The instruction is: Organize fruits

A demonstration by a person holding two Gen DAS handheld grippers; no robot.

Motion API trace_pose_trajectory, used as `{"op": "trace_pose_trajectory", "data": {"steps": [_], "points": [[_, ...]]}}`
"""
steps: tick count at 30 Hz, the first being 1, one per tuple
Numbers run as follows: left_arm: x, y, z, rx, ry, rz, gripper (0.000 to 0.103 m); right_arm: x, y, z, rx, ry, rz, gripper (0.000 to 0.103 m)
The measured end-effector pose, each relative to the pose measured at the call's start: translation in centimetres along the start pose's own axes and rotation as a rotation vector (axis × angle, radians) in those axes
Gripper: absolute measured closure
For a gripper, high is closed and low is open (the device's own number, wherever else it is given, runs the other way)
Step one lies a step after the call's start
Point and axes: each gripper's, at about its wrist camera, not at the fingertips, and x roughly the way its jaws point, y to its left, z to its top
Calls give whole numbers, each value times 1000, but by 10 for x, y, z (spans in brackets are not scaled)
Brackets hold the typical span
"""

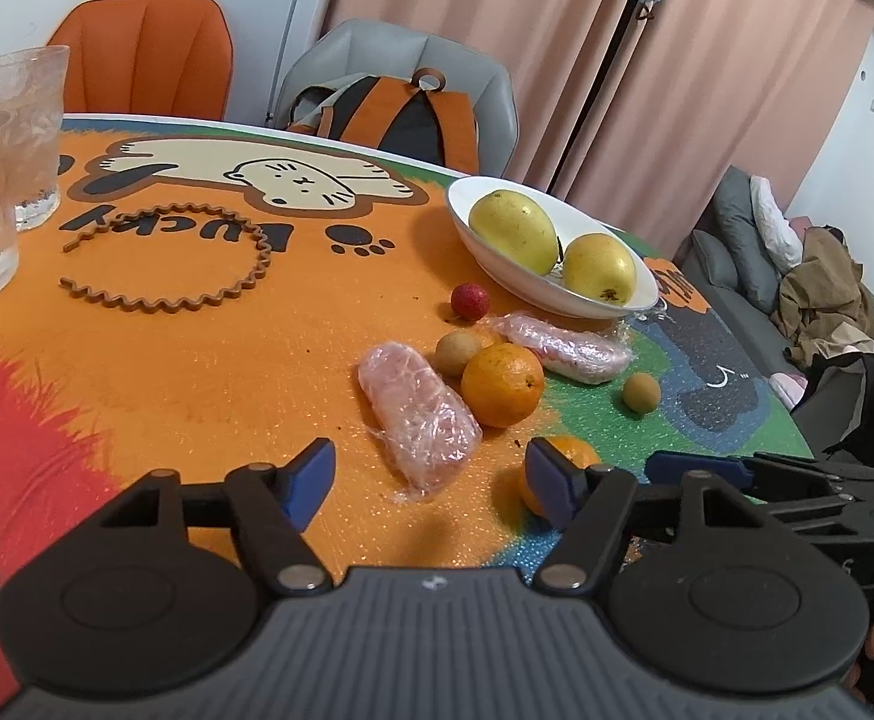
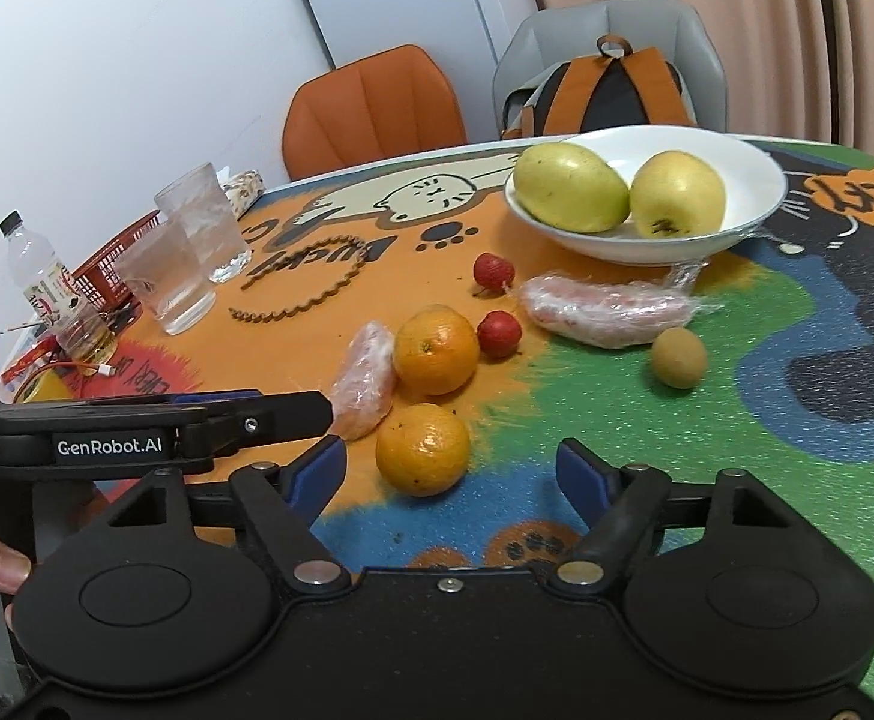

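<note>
Nearest to my right gripper (image 2: pixel 449 468) sits an orange (image 2: pixel 423 449), just ahead of the blue fingertips (image 2: pixel 323 468) and slightly left of centre; the jaws stand apart and nothing is pressed between them. My left gripper (image 1: pixel 431 471) also hangs with its jaws parted over the colourful cartoon tablecloth (image 1: pixel 209 372), gripping nothing, with a plastic-wrapped pink piece (image 1: pixel 418 417) lying just beyond the gap. From the left wrist view that near orange (image 1: pixel 563 462) peeks out behind the right-hand fingertip.

I see a second orange (image 2: pixel 435 349) farther on, touching the wrapped piece (image 2: pixel 365 381) on its left and a small red fruit (image 2: pixel 499 333) on its right. Another red fruit (image 2: pixel 493 270) lies nearer the white bowl (image 2: pixel 755 180), which holds two yellow-green fruits (image 2: pixel 569 186) side by side. A second, longer wrapped piece (image 2: pixel 608 309) lies just in front of the bowl, and a small brown fruit (image 2: pixel 679 357) rests on the green patch beside it. From the left wrist another brown fruit (image 1: pixel 454 353) shows, touching the far orange.

Two empty glasses (image 2: pixel 188 264) and a wavy brown ring (image 2: pixel 305 285) stand well off to the left.
</note>
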Motion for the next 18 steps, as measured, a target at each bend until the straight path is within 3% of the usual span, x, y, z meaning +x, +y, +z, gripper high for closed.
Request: {"op": "trace_pose_trajectory", "data": {"steps": [9, 12, 18], "points": [[9, 6, 7, -5, 6, 14, 37, 21, -4, 4, 14, 35, 31, 45], [11, 5, 10, 1, 0, 13, 37, 24, -6, 5, 19, 38, 67, 65], [15, -1, 17, 16, -3, 4, 37, 20, -11, 8, 24, 29, 60, 66]]}}
